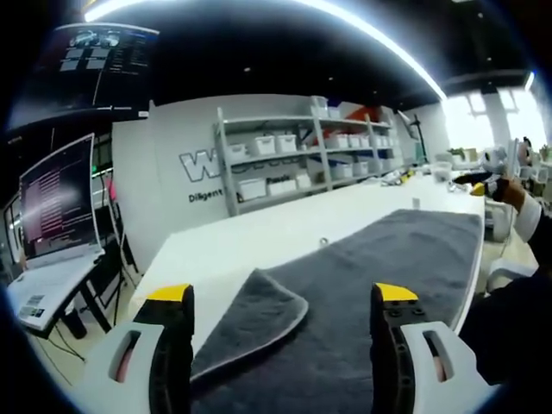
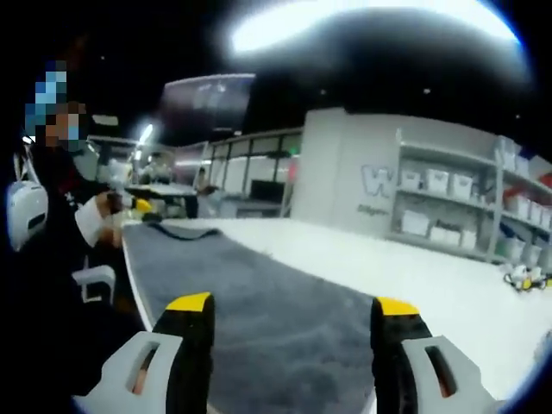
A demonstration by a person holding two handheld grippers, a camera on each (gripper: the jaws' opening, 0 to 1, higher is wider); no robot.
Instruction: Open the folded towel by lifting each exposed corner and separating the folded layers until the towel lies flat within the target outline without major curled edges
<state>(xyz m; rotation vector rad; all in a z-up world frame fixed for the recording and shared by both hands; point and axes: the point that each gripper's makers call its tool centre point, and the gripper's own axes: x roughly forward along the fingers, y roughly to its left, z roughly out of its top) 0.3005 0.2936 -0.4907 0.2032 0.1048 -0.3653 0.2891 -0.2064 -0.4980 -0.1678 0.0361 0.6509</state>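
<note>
dark grey terry towel [image 1: 379,285] lies along the white table [image 1: 259,237], one corner folded over at 7 o'clock between the left gripper [image 1: 280,345] jaws. left gripper released, jaws apart, holding nothing. right gripper [image 2: 289,349] likewise spread over flat towel [image 2: 259,310]. metal shelving with white bins [image 1: 302,151] at 12 o'clock; monitor [image 1: 56,198] at 9 o'clock.

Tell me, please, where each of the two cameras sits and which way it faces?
Left gripper view: rides the left claw, low over the grey terry towel with its folded-over corner, facing the white storage shelves; a person's hand shows far right.
Right gripper view: rides the right claw, looking along the towel toward a person's hand at left.
Shared: towel, white table, shelves.
</note>
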